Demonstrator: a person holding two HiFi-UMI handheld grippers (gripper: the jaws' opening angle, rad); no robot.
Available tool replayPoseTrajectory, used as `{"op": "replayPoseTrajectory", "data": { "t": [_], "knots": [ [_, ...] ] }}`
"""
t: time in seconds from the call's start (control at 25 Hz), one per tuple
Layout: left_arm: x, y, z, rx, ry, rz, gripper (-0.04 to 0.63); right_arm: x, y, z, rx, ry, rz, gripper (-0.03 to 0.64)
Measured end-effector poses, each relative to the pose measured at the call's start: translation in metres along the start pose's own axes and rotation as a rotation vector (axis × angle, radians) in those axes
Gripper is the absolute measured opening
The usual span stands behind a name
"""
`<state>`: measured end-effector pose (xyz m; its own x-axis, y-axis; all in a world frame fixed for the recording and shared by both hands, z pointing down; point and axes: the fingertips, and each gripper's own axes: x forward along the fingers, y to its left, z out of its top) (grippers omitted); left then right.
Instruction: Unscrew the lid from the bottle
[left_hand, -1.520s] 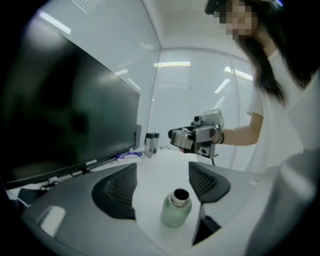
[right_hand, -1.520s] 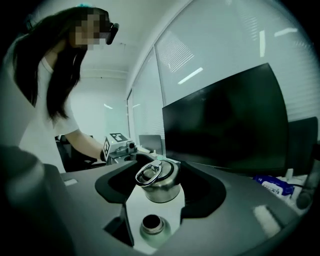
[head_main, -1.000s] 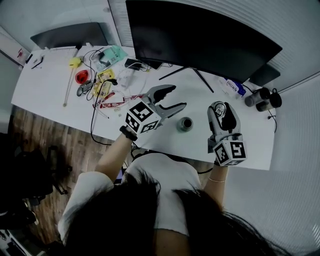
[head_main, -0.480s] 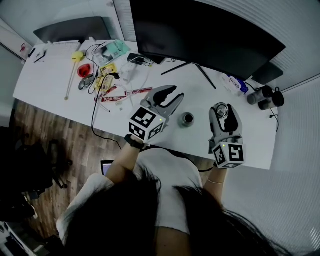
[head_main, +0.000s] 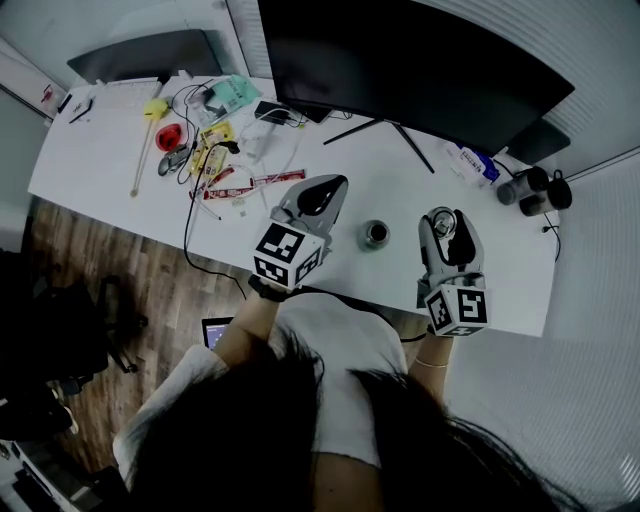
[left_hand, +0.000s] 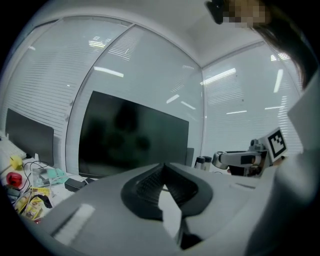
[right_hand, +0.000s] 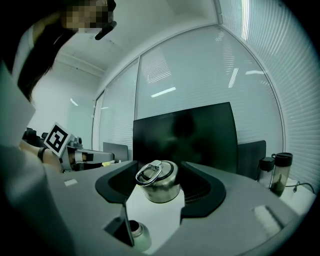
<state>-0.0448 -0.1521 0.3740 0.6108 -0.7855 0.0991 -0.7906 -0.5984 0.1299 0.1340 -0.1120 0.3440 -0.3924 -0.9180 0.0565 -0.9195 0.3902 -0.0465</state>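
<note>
Left tongs (left_hand: 163, 169) just closed (empty), lid (right_hand: 158, 182) held

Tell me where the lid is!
In the right gripper view, the lid is clamped in the right gripper's jaws, off the bottle standing on the table to its left.

The lid (right_hand: 159, 184) looks like brushed metal (its ring shinier); the table (head_main: 100, 170) is smooth white, the floor (head_main: 110, 285) wood-grained.

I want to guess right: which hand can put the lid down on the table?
Right. The right gripper grips the lid, off the bottle; the left gripper has just closed on nothing.
</note>
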Motion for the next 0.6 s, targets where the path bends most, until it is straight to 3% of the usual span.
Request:
{"op": "replayPoseTrajectory", "data": {
  "t": [0.6],
  "knots": [
    [0.0067, 0.0052, -0.0039, 0.006, 0.023, 0.001, 0.058, 0.0060, -0.0033, -0.0071, 0.014, 0.020, 0.004, 0.262]
  ]
}}
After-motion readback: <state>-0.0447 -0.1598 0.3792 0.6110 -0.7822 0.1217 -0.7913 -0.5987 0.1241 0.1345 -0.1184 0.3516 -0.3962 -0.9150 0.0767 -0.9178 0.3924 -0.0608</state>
